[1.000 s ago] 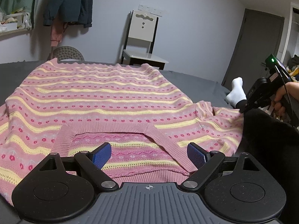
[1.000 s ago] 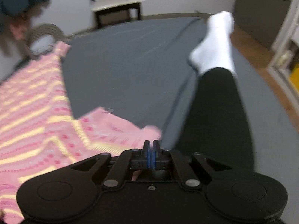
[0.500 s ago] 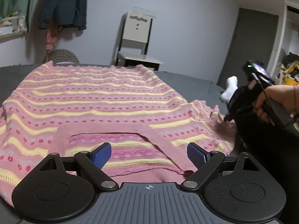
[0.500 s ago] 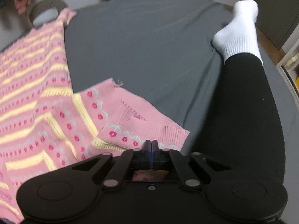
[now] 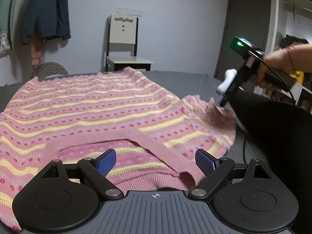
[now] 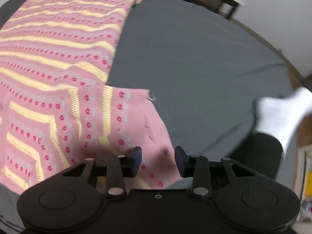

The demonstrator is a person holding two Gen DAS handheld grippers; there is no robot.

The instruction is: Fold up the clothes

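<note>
— Where's the sweater (image 5: 93,109)?

— Spread flat on the grey bed (image 6: 195,54), pink with yellow stripes and rows of red dots. Its neckline (image 5: 124,136) faces the left wrist camera, and the wavy hem lies at the far edge, toward the chair (image 5: 124,44). The sleeve (image 6: 124,124) on the right side lies out on the sheet, stripes running crosswise to those of the body.

— And the left gripper (image 5: 155,161)?

— Its jaws stand wide apart, blue pads (image 5: 106,160) either side of the neckline, nothing between them but open air over the collar.

— The right gripper (image 6: 158,159)?

— Jaws apart there too, though less widely. They sit over the cuff end of the sleeve; the pink knit shows in the gap, but neither pad presses on it. In the left view the same gripper (image 5: 226,100) points down at that sleeve end, held by a hand (image 5: 273,72) with a red thread at the wrist, a green light lit on the device.

— Anything around it?

— A leg (image 5: 273,136) in black stretches along the right of the bed, ending in a white sock (image 6: 280,115) — just beside the sleeve. Behind the bed, a dark jacket (image 5: 46,13) hangs on the wall and a grey door (image 5: 245,35) stands to the right.
</note>
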